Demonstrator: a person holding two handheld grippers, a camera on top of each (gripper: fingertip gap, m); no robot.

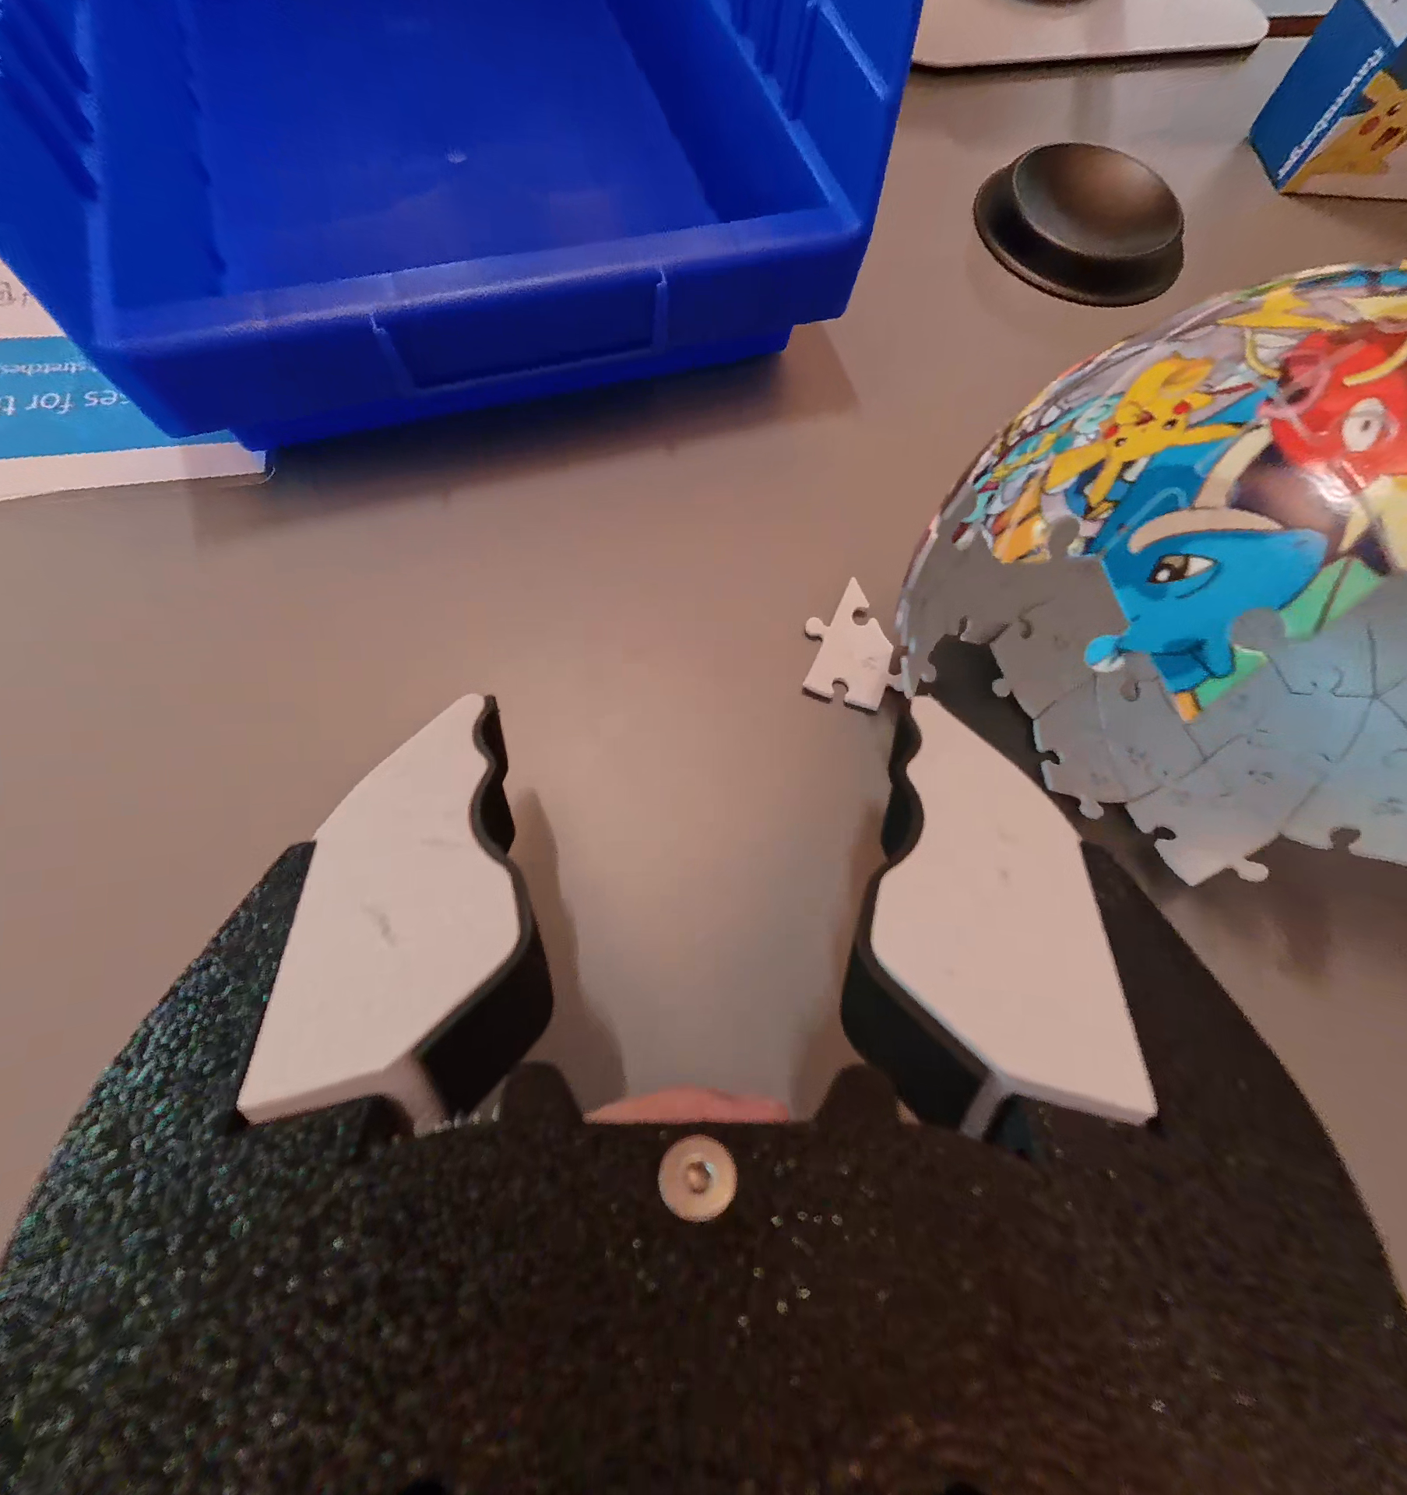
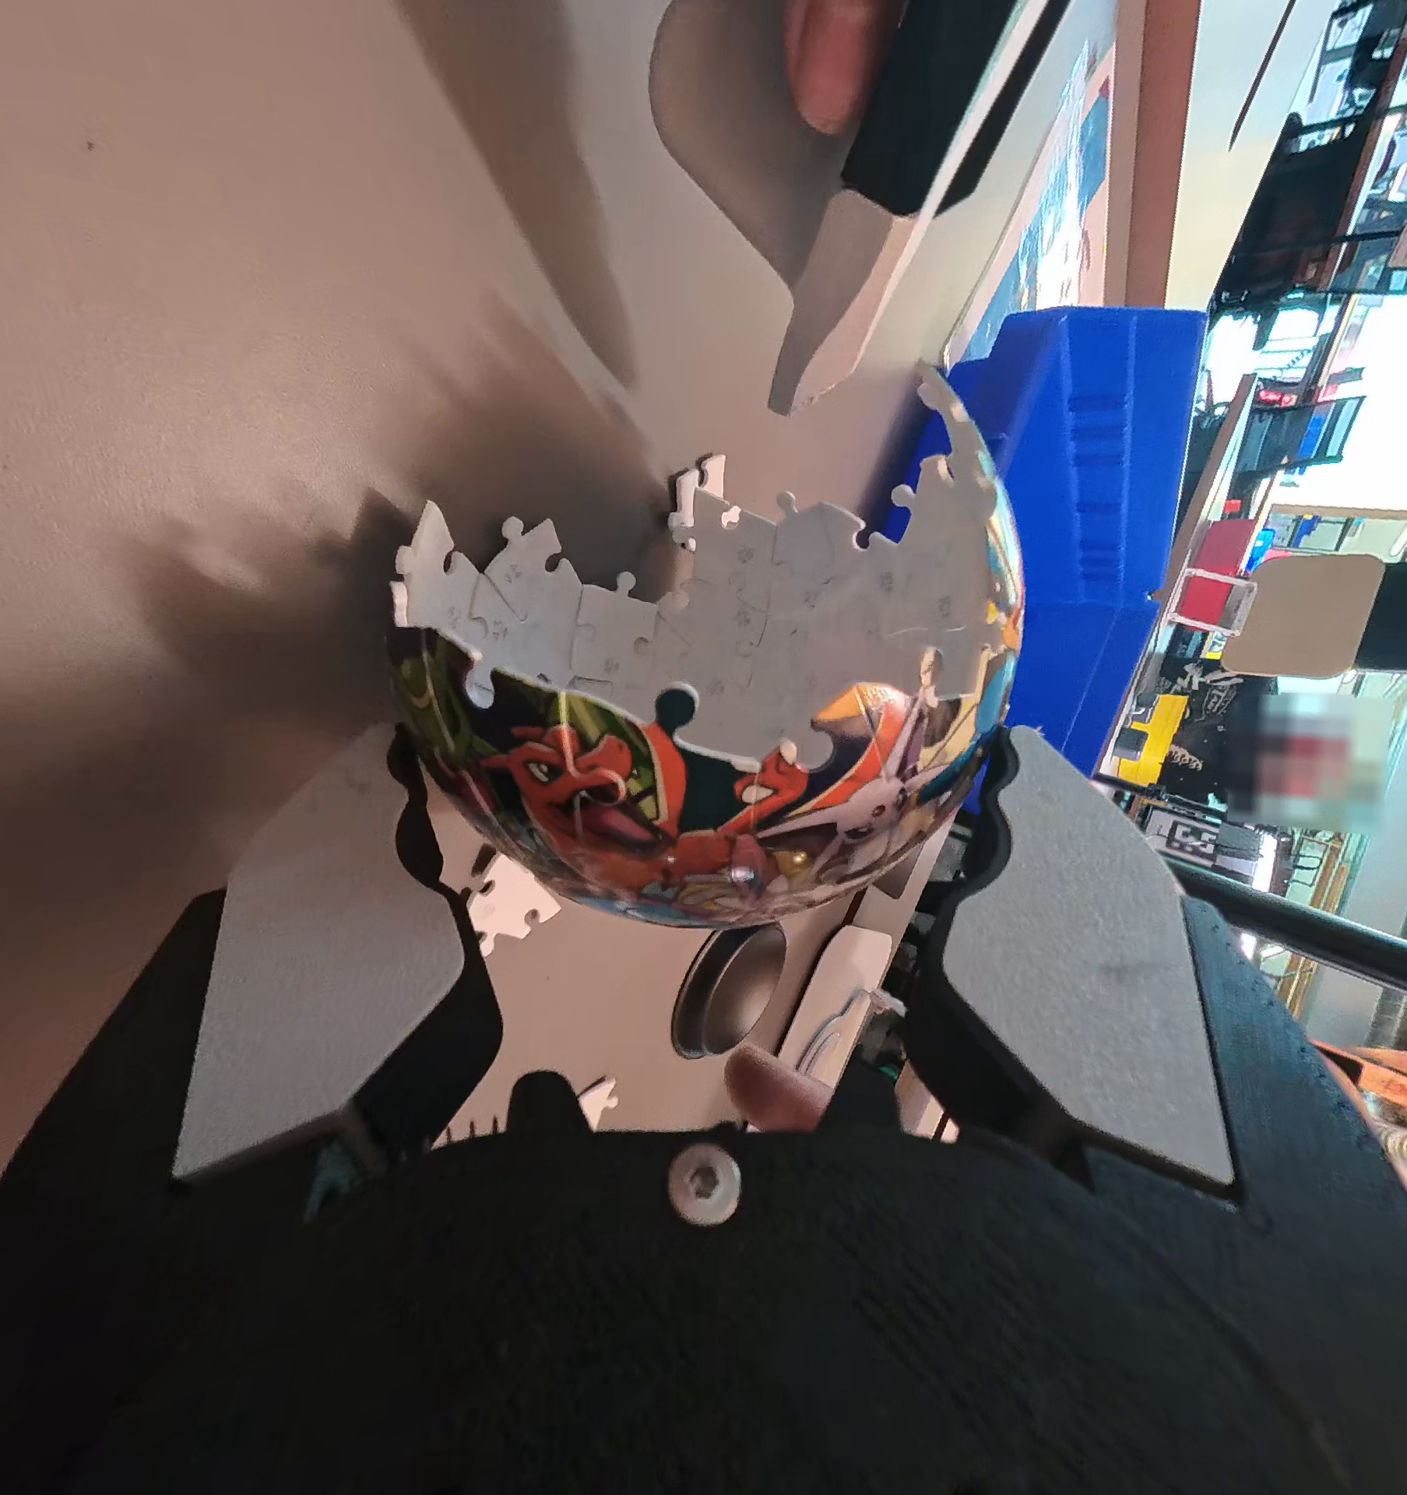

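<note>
The right gripper (image 2: 700,777) is clamped on the puzzle ball (image 2: 708,728), fingers pressing its printed sides near the widest part, open jagged rim facing away from the camera. It's a partly built shell of curved plastic pieces, so I'd guess it's light, glossy and a bit slippery, and likely to pop apart if squeezed hard. Gripping low on the finished part looks safer than the toothy rim.

The left gripper (image 1: 696,712) is spread wide with nothing in it, hovering over the table (image 1: 522,607). One loose piece (image 1: 849,651) lies just past its right finger, touching the ball's edge. The bin (image 1: 457,267) sits at the far left, with a black stand (image 1: 1080,218) beside it.
</note>
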